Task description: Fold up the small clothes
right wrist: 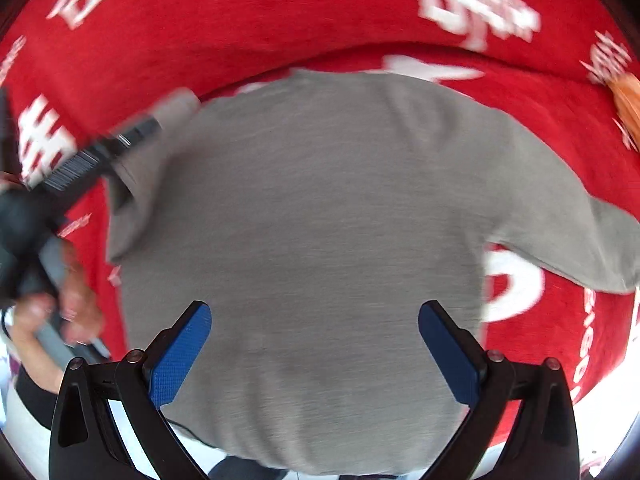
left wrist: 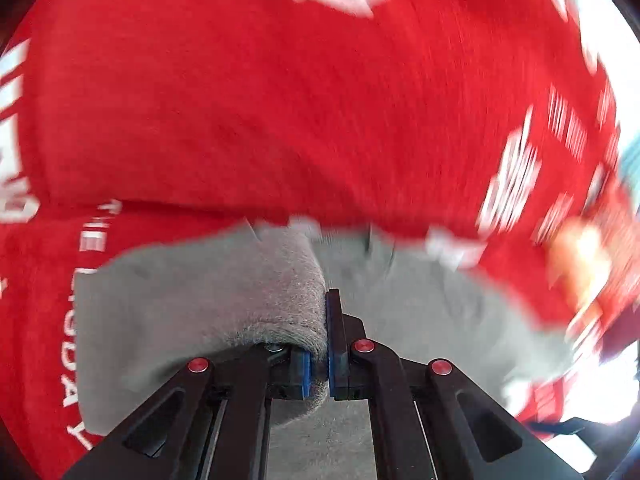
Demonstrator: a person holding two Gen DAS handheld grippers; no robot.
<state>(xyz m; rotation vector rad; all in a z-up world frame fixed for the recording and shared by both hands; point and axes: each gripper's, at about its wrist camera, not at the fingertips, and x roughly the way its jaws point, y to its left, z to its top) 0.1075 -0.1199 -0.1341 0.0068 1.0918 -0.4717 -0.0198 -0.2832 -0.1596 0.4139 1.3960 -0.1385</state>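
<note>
A small grey long-sleeved top (right wrist: 320, 220) lies spread on a red cloth with white lettering (right wrist: 240, 12). One sleeve stretches to the right (right wrist: 592, 240). My right gripper (right wrist: 316, 320) is open and empty just above the garment's near part, blue pads wide apart. My left gripper (left wrist: 325, 320) is shut on a fold of the grey fabric (left wrist: 256, 304), which bunches over the left finger. In the right wrist view the left gripper (right wrist: 140, 136) and the hand holding it reach the garment's left sleeve. The left wrist view is motion-blurred.
The red cloth (left wrist: 280, 100) covers the whole work surface around the garment. An orange object (right wrist: 628, 100) sits at the far right edge. Bright floor shows past the cloth's near edge.
</note>
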